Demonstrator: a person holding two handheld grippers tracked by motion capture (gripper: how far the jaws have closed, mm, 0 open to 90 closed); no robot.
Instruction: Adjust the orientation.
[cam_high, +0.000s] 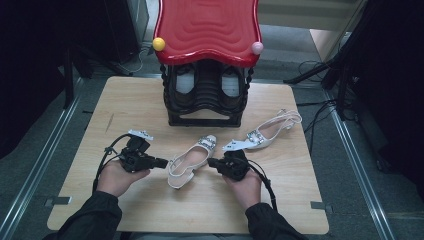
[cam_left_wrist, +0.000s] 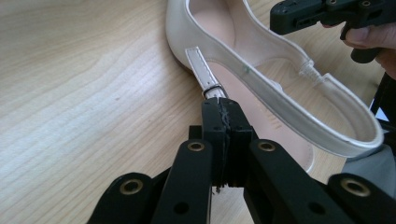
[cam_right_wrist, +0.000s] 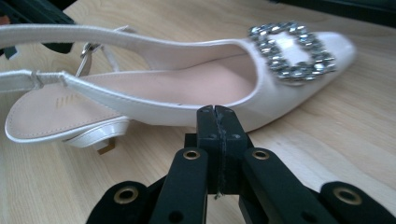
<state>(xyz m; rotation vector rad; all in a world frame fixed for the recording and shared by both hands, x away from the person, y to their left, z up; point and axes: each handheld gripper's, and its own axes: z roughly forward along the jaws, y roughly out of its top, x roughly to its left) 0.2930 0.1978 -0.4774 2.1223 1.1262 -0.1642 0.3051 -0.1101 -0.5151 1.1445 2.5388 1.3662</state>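
A white slingback shoe (cam_high: 192, 157) with a jewelled buckle (cam_right_wrist: 292, 51) lies on the wooden table (cam_high: 125, 100) between my two grippers. My left gripper (cam_high: 161, 163) points at its heel end. In the left gripper view its jaws (cam_left_wrist: 223, 105) are shut, tips touching the small strap buckle (cam_left_wrist: 212, 88); I cannot tell if the strap is pinched. My right gripper (cam_high: 211, 162) is shut and empty. Its tips (cam_right_wrist: 216, 111) sit just short of the shoe's side (cam_right_wrist: 187, 84). The right gripper (cam_left_wrist: 322, 14) also shows beyond the shoe (cam_left_wrist: 224, 28).
A second white shoe (cam_high: 270, 131) lies to the right, toe near the right hand. A black shoe rack (cam_high: 205, 95) with a red top (cam_high: 207, 27) stands at the table's far middle, with shoes inside. Metal floor rails run along both sides.
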